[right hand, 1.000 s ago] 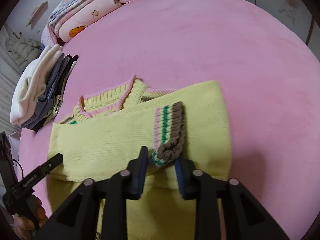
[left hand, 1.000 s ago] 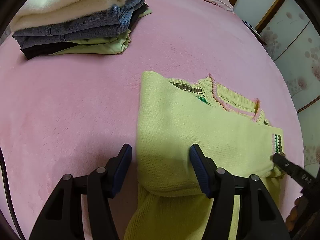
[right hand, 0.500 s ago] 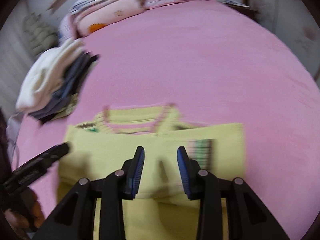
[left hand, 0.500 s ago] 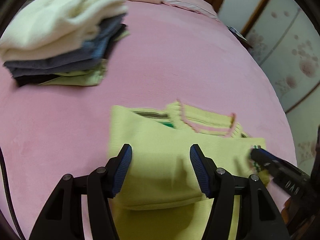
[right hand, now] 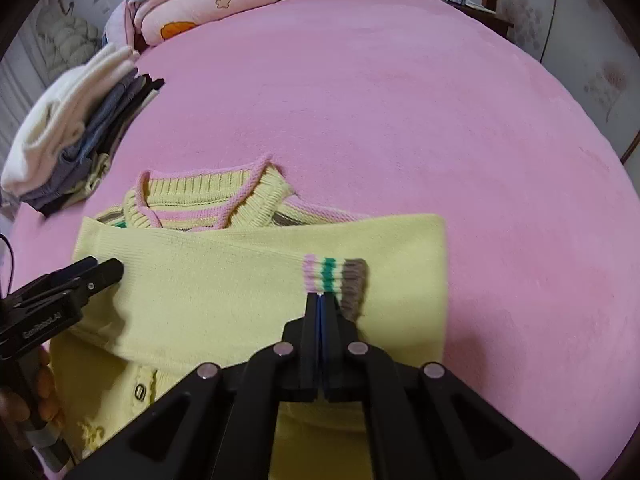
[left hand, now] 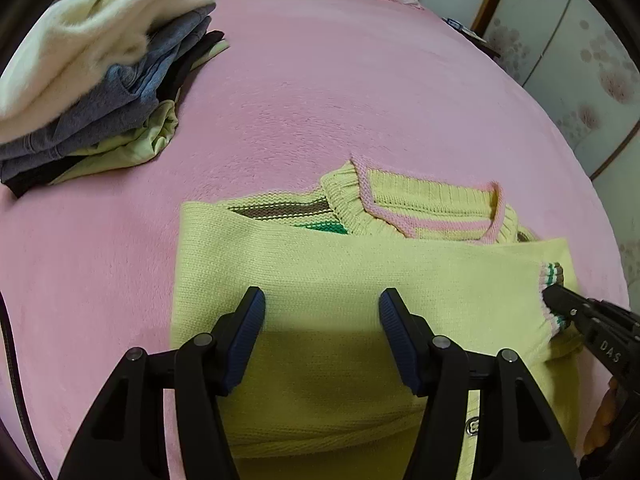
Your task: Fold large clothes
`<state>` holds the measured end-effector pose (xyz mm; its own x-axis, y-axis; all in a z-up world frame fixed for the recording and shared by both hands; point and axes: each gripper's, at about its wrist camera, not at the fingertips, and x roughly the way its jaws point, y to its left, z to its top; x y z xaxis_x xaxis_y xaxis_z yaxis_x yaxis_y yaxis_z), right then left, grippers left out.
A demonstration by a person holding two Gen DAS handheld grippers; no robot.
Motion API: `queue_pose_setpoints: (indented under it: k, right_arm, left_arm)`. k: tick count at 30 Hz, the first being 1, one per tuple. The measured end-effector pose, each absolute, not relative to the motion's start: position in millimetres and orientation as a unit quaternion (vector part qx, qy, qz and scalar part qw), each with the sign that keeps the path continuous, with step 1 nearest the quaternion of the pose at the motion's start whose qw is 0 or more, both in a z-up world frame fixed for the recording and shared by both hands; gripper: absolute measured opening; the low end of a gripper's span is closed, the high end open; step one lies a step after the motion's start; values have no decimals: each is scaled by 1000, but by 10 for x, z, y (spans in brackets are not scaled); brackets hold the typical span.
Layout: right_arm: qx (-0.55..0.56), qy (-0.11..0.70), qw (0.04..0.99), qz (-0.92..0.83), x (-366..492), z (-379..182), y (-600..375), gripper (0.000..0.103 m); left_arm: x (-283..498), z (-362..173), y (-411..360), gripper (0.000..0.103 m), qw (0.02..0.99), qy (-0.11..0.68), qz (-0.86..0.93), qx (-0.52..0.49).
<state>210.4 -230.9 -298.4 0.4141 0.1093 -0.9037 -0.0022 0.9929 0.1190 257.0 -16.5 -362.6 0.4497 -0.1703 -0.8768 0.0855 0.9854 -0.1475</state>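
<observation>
The yellow knit sweater [left hand: 360,280] lies partly folded on the pink bed [left hand: 340,92], sleeves crossed over its body. The left hand-held gripper [left hand: 322,320] hovers over the folded sleeve, jaws apart, gripping nothing. The right hand-held gripper [right hand: 320,304] has just closed; its jaws meet at the striped cuff [right hand: 334,276], whether pinching knit I cannot tell. A stack of folded clothes [left hand: 100,80] sits well apart.
</observation>
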Motion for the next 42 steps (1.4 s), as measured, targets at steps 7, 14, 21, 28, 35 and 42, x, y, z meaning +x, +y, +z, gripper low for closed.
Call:
queue_pose_setpoints:
  k: [7, 14, 21, 28, 35, 42]
  right_arm:
    - [80, 544, 835, 36, 2026, -2740, -2269, 4]
    - [101, 523, 845, 56, 1830, -2079, -2296, 21]
    - [94, 497, 858, 86, 1524, -1292, -2392, 35]
    - [74, 472, 870, 118, 1252, -786, -2462, 37]
    - [81, 472, 868, 132, 1013, -692, -2535, 37]
    - [83, 481, 865, 117, 649, -792, -2534, 37]
  left_arm:
    - [2629, -3339, -131, 90, 837, 541, -56, -62]
    - [2370, -2563, -50, 94, 843, 526, -33, -108]
    - [1880, -1759, -136, 102, 855, 505, -31, -108]
    - [1442, -1221, -198, 102, 874, 472, -24, -108]
    - [1005, -985, -281, 102, 884, 460, -27, -81]
    - [678, -1199, -148, 102, 877, 471, -45, -84]
